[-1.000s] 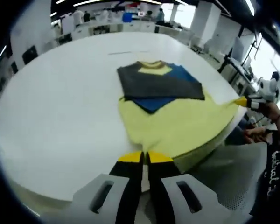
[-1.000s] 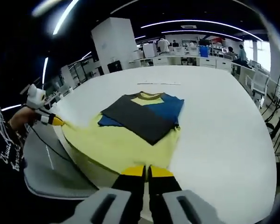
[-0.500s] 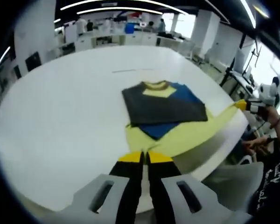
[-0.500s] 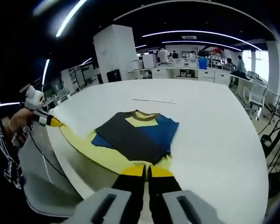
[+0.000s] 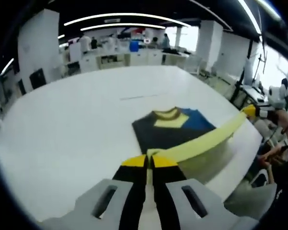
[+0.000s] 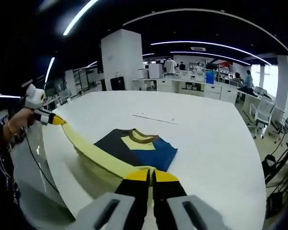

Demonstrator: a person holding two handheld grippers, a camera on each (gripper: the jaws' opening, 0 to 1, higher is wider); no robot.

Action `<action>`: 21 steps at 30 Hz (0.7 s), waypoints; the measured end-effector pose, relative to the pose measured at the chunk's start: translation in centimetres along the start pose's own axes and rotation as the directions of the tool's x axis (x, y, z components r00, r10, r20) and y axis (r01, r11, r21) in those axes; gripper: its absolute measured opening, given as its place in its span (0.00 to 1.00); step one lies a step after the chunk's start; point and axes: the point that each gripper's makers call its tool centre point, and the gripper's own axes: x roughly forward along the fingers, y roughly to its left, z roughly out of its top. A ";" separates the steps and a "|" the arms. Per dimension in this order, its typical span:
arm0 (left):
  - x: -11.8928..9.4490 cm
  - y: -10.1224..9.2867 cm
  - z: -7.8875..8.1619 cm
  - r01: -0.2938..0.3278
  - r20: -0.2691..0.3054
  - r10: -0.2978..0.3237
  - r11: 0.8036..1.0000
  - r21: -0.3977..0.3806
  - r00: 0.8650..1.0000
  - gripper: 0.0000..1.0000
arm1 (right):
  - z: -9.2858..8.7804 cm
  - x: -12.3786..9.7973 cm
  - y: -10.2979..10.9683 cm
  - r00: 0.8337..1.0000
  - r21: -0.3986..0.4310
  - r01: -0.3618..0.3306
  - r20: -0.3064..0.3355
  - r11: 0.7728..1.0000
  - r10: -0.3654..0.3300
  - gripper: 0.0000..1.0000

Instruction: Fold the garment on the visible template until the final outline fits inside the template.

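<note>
I held both grippers, left (image 5: 149,162) and right (image 6: 151,175), clamped on the hem corners of the soft, light yellow, blue and charcoal fabric garment (image 5: 175,129), lifted taut above the white table (image 5: 67,124); corners gripped best.

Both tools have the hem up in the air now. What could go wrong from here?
The yellow hem hangs taut between the left tool and right tool; a slip from either would drop it crooked. Pulling further could drag the shirt across the table.
</note>
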 end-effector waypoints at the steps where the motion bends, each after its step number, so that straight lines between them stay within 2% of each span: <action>1: 0.1 0.1 0.2 -0.003 0.004 0.003 1.000 0.005 1.000 0.00 | 0.2 0.2 -0.1 1.000 -0.006 0.001 0.004 1.000 -0.001 0.00; 9: 2.5 1.1 2.7 -0.024 0.054 0.024 1.000 0.001 0.998 0.00 | 2.1 2.3 -1.7 0.999 -0.064 0.027 0.034 0.998 -0.025 0.00; 16: 5.2 2.4 5.2 -0.042 0.092 0.040 0.999 0.017 0.995 0.00 | 3.2 4.7 -3.5 0.997 -0.077 0.069 0.045 0.995 -0.065 0.00; 21: 7.1 3.0 6.7 -0.063 0.120 0.062 0.998 -0.001 0.991 0.00 | 4.2 6.3 -4.9 0.992 -0.079 0.104 0.073 0.991 -0.098 0.00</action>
